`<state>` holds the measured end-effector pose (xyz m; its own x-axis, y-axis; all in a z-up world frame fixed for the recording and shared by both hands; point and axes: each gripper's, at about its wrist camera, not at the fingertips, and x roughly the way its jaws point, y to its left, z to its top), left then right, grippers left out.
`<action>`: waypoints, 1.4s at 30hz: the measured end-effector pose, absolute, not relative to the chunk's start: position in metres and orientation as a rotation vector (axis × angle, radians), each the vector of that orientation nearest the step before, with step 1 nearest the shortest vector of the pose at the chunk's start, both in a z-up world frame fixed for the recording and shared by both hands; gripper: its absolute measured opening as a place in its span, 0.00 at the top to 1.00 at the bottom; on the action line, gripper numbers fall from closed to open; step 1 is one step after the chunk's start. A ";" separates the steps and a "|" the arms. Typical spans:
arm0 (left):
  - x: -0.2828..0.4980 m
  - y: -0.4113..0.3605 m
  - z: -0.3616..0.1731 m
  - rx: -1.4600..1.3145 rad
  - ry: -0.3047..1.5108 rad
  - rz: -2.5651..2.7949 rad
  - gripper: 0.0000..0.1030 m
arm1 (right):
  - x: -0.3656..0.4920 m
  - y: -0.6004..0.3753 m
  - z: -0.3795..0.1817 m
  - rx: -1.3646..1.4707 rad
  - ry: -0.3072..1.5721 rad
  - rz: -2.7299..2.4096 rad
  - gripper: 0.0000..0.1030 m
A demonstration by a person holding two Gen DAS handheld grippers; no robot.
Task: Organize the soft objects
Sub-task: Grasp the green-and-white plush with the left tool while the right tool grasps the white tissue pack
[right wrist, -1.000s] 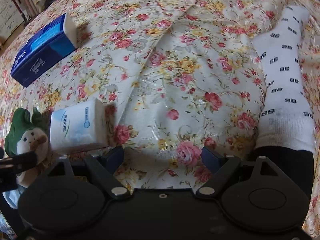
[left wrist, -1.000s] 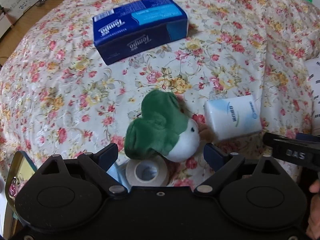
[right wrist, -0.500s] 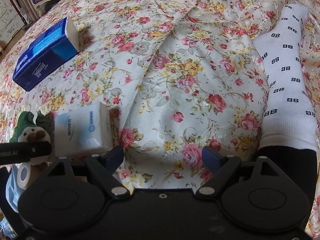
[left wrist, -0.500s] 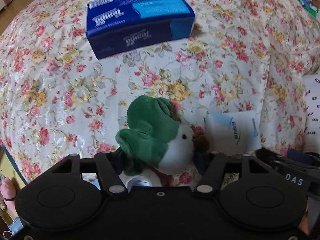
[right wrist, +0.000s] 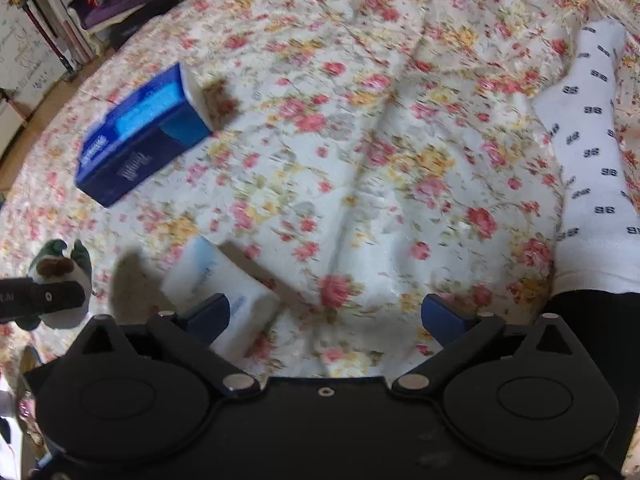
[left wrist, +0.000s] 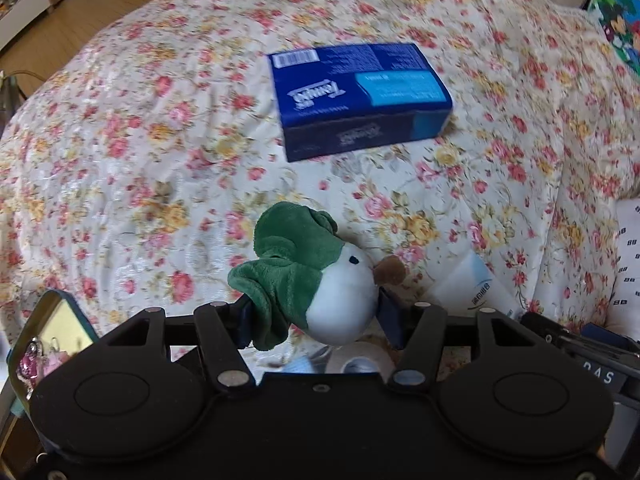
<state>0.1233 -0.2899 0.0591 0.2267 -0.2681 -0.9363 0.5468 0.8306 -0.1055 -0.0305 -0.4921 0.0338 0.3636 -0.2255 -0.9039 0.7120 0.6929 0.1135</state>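
My left gripper (left wrist: 316, 320) is shut on a green-and-white plush toy (left wrist: 308, 276) and holds it above the floral bedspread (left wrist: 140, 160); the plush also shows at the left of the right wrist view (right wrist: 60, 280). A blue tissue box (left wrist: 360, 100) lies further up the bed, also in the right wrist view (right wrist: 140, 140). A small white tissue pack (right wrist: 220, 292) lies just ahead of my right gripper (right wrist: 328, 316), which is open and empty. The pack also shows in the left wrist view (left wrist: 468, 288). A white patterned sock (right wrist: 592, 168) lies at the right.
A roll of tape (left wrist: 360, 360) lies below the left gripper. A small mirror (left wrist: 52, 336) stands at the lower left. Wooden floor (left wrist: 80, 12) and furniture lie past the bed's far left edge.
My left gripper closed on the plush toy and lifted it off the bed. My right gripper moved left toward the white tissue pack and stayed open.
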 end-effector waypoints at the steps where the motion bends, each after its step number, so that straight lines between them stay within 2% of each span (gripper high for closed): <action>1: 0.124 -0.286 0.061 0.264 1.219 -0.569 0.46 | -0.026 -0.490 0.034 0.544 1.033 -0.623 0.00; 6: 0.121 -0.257 0.070 0.248 1.214 -0.546 0.46 | 0.003 -0.472 0.027 0.471 1.080 -0.600 0.00; 15: 0.127 -0.174 0.068 0.177 1.220 -0.433 0.46 | 0.031 -0.455 0.004 0.527 1.198 -0.615 0.00; 24: 0.138 -0.092 0.031 0.115 1.230 -0.267 0.46 | 0.061 -0.452 -0.007 0.667 1.240 -0.753 0.00; 33: 0.135 -0.041 0.003 0.056 1.239 -0.199 0.46 | 0.096 -0.435 -0.025 0.509 1.285 -0.883 0.01; 36: 0.135 -0.032 -0.002 0.051 1.227 -0.180 0.46 | 0.096 -0.430 -0.023 0.481 1.270 -0.889 0.04; 38: 0.136 -0.027 -0.005 0.043 1.219 -0.170 0.46 | 0.096 -0.427 -0.019 0.465 1.260 -0.885 0.12; 39: 0.136 -0.024 -0.006 0.034 1.218 -0.166 0.46 | 0.095 -0.426 -0.016 0.452 1.254 -0.883 0.23; 42: 0.137 -0.018 -0.010 0.012 1.228 -0.170 0.46 | 0.097 -0.416 -0.005 0.370 1.248 -0.895 0.26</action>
<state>0.1369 -0.0177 -0.0098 0.3247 -0.1232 -0.9378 0.1361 0.9872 -0.0826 0.0969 -0.4155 -0.0053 0.0462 -0.3794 -0.9241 0.7532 0.6209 -0.2173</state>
